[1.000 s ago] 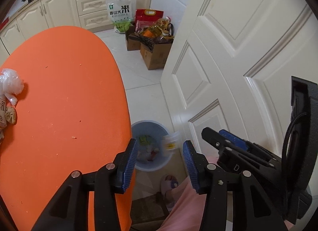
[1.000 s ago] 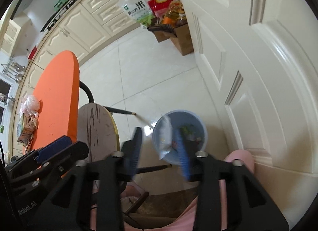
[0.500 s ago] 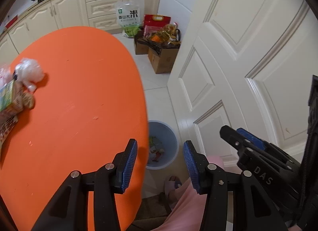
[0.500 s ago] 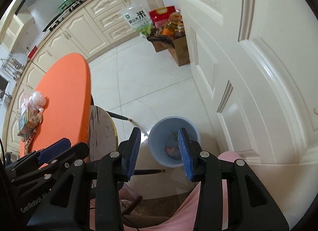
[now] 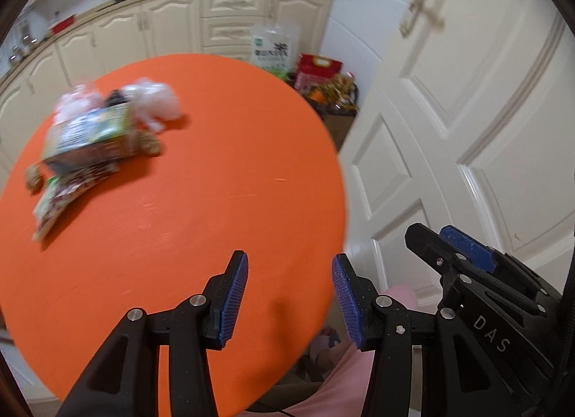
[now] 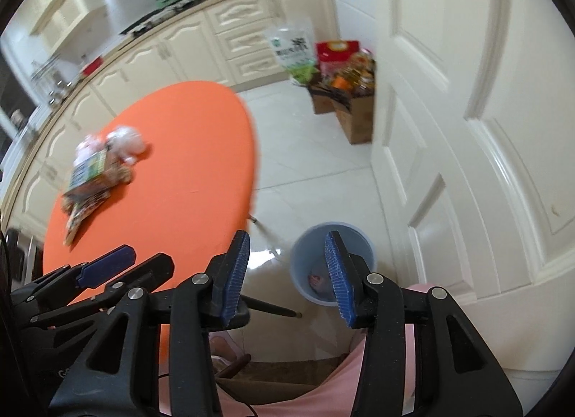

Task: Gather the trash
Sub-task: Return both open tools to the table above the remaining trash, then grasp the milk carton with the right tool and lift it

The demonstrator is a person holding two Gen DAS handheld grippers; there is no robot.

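Floor: blue bin (image 6: 332, 237) holding wrappers (image 6: 316, 280).

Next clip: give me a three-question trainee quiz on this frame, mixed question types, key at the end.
1. True or false: the left gripper holds a wrapper.
2. Where does the remaining trash pile lie? A) on the orange table B) on the floor C) in the cardboard box
3. Fill in: the blue bin stands on the floor beside the white ____.

Key: 1 false, both it and the right gripper are empty; 2 A; 3 door.

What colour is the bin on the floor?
Light blue bin, clearest in the right wrist view.
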